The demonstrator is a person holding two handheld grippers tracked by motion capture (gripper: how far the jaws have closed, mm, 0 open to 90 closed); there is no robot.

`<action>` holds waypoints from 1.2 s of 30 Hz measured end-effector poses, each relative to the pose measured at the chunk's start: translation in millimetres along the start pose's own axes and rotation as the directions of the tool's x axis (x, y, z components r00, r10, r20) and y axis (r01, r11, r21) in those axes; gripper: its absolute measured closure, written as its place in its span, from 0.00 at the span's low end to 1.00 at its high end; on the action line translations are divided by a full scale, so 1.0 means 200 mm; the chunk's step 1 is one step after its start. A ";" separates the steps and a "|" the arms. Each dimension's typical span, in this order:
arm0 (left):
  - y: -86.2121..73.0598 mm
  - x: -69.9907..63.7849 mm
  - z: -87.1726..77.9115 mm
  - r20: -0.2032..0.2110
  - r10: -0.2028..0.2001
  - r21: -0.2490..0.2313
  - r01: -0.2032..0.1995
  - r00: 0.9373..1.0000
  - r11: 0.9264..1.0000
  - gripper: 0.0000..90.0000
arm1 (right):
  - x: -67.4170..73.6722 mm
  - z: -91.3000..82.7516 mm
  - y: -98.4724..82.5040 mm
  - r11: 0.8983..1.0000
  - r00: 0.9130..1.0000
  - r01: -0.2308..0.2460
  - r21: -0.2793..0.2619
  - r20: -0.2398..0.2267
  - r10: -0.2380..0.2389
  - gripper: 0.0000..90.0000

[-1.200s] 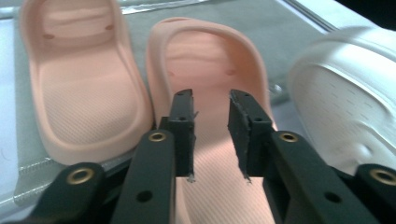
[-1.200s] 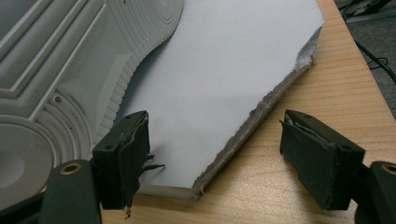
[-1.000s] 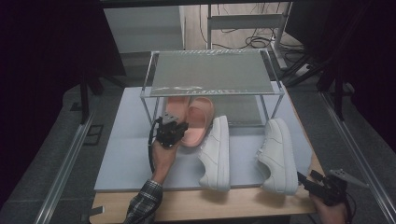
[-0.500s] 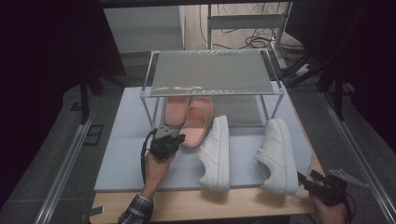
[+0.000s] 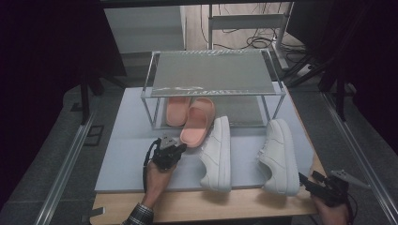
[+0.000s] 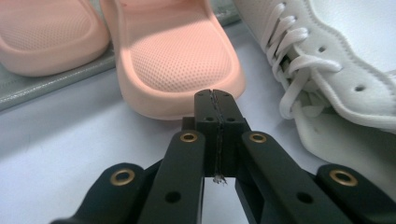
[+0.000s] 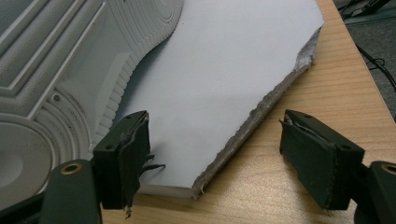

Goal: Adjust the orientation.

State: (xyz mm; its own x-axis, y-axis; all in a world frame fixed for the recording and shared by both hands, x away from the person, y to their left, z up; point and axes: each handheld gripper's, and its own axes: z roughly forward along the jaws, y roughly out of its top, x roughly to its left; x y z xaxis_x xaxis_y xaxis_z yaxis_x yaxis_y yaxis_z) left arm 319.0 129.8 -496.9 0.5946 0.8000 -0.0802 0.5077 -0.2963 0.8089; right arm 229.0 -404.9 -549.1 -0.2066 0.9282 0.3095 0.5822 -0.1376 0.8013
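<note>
Seen from above, a wooden table carries a pale grey mat, and on the mat lie four pieces of footwear: two pink slippers and two white sneakers. A metal-framed shoe rack with one mesh shelf on top stands at the far side of the mat. The first pink slipper lies under that shelf, on the rack's lower level. The second pink slipper lies at an angle, its far end under the shelf and its near end sticking out onto the mat. The top shelf looks bare, though the light there is dim. One white sneaker rests just right of the angled slipper, touching or nearly touching it; the other white sneaker lies well apart to the right, on its side, with its grooved sole facing the right gripper's camera. The left gripper, held in a hand with a checked cuff, sits just in front of the angled slipper's near end; its two black jaws are pressed fully together with nothing between them. The right gripper rests at the table's near right corner, jaws spread wide and holding nothing, straddling the frayed edge of the mat.
</note>
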 end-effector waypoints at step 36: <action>0.17 -0.03 0.30 -0.065 0.015 0.049 -0.012 0.998 0.999 1.00 | 0.00 0.00 0.00 1.000 1.000 -0.006 -0.002 -0.004 0.006 0.27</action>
State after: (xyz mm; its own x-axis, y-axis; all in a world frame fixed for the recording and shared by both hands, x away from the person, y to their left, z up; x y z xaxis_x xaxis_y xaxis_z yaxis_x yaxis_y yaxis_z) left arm 370.8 83.6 -503.2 0.5606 0.8275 -0.0297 0.5305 -0.3314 0.7802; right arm 229.0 -405.3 -549.1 -0.2066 0.9260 0.3160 0.5819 -0.1434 0.8005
